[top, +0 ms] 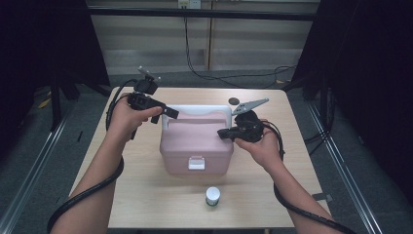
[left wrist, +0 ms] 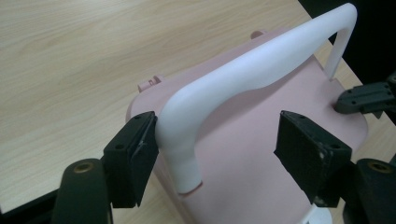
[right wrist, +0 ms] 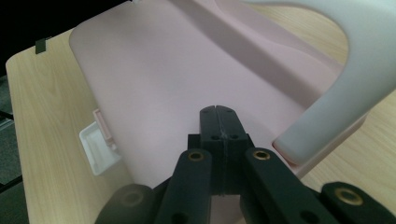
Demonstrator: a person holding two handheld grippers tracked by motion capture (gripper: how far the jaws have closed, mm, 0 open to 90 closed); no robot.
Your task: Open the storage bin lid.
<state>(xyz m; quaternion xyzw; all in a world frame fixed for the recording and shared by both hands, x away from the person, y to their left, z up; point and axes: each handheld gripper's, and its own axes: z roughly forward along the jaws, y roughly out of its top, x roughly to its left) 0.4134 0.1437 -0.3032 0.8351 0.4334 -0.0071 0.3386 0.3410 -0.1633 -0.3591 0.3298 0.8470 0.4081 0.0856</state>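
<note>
A pink plastic box [top: 195, 141] with a raised white handle [top: 199, 108] stands in the middle of the wooden table [top: 141, 195]. My left gripper [top: 168, 113] is at the handle's left corner. In the left gripper view its jaws stand open [left wrist: 219, 149] around the handle's bend [left wrist: 252, 70]; the left pad [left wrist: 137, 151] lies against it and the other pad is well clear. My right gripper [top: 223, 132] is shut with nothing in it, its tips [right wrist: 218, 114] over the right part of the pink lid [right wrist: 154, 70], beside the handle's foot [right wrist: 364, 70].
The box's white latch [top: 196, 163] faces the near edge. A small white jar with a green band [top: 212, 196] stands in front of the box. A dark round spot [top: 234, 101] lies behind it. Black cables trail from both grippers.
</note>
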